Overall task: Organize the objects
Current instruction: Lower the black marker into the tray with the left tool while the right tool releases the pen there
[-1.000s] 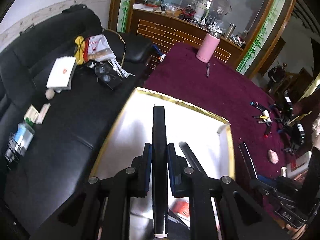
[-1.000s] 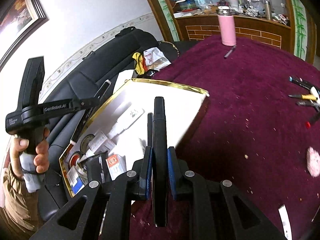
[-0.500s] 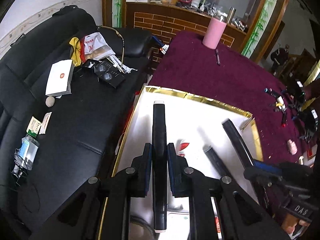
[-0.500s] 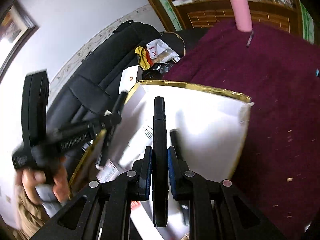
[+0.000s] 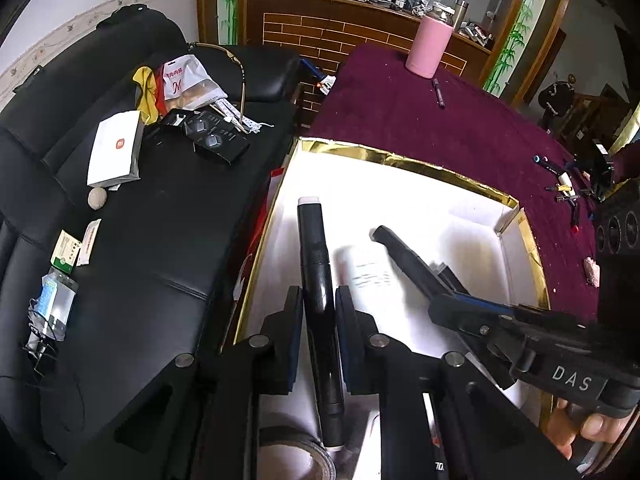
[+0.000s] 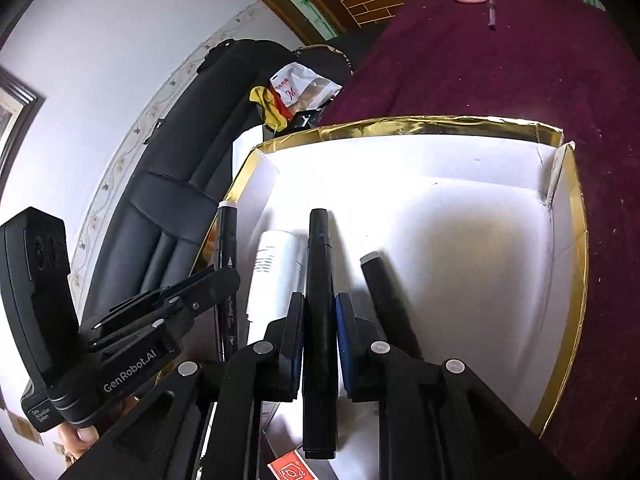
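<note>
A white box with a gold rim (image 5: 400, 160) (image 6: 440, 124) lies on the dark red tablecloth beside a black sofa. My left gripper (image 5: 318, 300) (image 6: 224, 276) hangs low over the box's left part. A black marker with a white end (image 5: 314, 240) stands between its pads, and its jaws are opening slightly. My right gripper (image 6: 320, 308) (image 5: 436, 276) is over the box's middle, its jaws also opening around another black marker (image 6: 319, 240) (image 5: 400, 248). A white tube (image 6: 276, 264) and a further dark marker (image 6: 384, 288) lie on the box floor.
On the sofa (image 5: 160, 240) lie a white carton (image 5: 116, 148), bags and small packets. A pink bottle (image 5: 428, 46) and a pen (image 5: 438, 92) are at the table's far end. Loose markers (image 5: 564, 184) lie at the right. A tape roll (image 5: 296, 452) and a red card (image 6: 288, 468) sit in the box.
Both grippers have sunk closer to the box floor with their markers. The right one came in from the table side to over the box's middle, next to the left one.
</note>
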`<state>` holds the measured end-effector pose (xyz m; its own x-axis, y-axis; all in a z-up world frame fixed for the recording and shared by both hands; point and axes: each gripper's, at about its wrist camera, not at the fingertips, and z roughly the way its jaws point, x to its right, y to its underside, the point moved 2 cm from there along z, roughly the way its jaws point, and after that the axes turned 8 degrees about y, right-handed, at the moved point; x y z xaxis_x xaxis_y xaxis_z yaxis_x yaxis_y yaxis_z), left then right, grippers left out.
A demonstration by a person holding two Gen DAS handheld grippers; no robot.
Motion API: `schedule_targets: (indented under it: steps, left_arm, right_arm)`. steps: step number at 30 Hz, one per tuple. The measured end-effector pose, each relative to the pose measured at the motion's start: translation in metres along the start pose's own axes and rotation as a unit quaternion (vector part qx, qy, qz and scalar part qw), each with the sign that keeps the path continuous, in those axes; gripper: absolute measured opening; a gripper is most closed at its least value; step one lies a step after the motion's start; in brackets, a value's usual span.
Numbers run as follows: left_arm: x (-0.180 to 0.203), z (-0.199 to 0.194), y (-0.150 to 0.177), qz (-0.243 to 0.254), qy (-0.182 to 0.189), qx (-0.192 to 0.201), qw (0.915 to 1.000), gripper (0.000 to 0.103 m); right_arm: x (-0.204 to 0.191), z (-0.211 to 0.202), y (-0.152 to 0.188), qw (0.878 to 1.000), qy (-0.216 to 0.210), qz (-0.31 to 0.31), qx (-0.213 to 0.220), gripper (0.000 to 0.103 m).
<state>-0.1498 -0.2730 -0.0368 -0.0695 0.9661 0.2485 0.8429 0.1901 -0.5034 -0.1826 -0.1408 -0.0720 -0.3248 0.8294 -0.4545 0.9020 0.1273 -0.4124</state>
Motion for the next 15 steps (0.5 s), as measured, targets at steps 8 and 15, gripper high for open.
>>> schedule_targets:
  steps: [8,15]
  left_arm:
    - [0.003,-0.023,0.005,-0.023,0.008,0.031,0.9992,0.045]
    - [0.025,-0.052,0.025,-0.025,0.035,0.058,0.9974,0.053]
  right_arm:
    - [-0.011,-0.04,0.002,0.998,-0.008,-0.045,0.047,0.064]
    - [0.019,-0.084,0.016,0.996,0.006,-0.054,0.077,0.081]
